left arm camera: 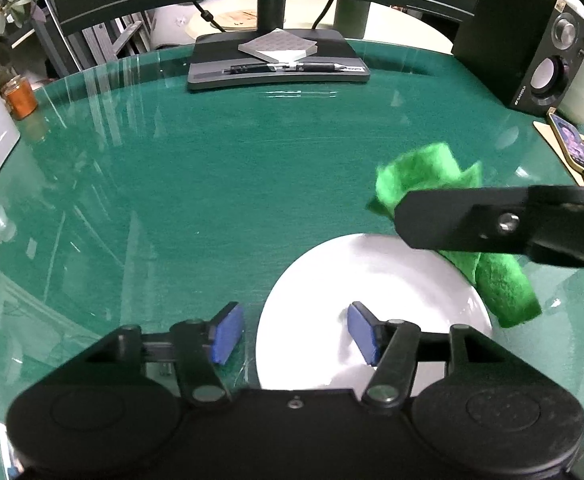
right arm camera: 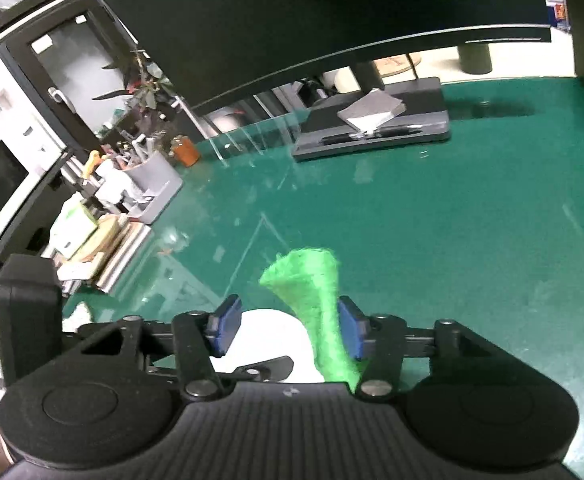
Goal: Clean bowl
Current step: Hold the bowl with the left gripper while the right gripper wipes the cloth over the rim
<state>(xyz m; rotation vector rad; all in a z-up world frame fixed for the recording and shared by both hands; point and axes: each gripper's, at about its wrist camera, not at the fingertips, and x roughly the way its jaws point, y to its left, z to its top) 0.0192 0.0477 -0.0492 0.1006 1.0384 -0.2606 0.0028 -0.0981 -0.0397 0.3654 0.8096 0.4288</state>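
A notepad (left arm camera: 278, 45) and pen (left arm camera: 288, 67) rest on the monitor stand (left arm camera: 278, 76), speaker (left arm camera: 547, 68) nearby.

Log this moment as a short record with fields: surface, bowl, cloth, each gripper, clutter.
surface: green table under a glossy sheet
bowl: white bowl, upright, looks bare inside
cloth: green cloth, between the right gripper's pads, by the bowl's right rim
left gripper: left gripper open, straddling the bowl's near-left rim, one pad inside, one outside
right gripper: right gripper pads apart, cloth against one pad; firm grip not clear
clutter: monitor stand with notepad and pens; speaker at far right
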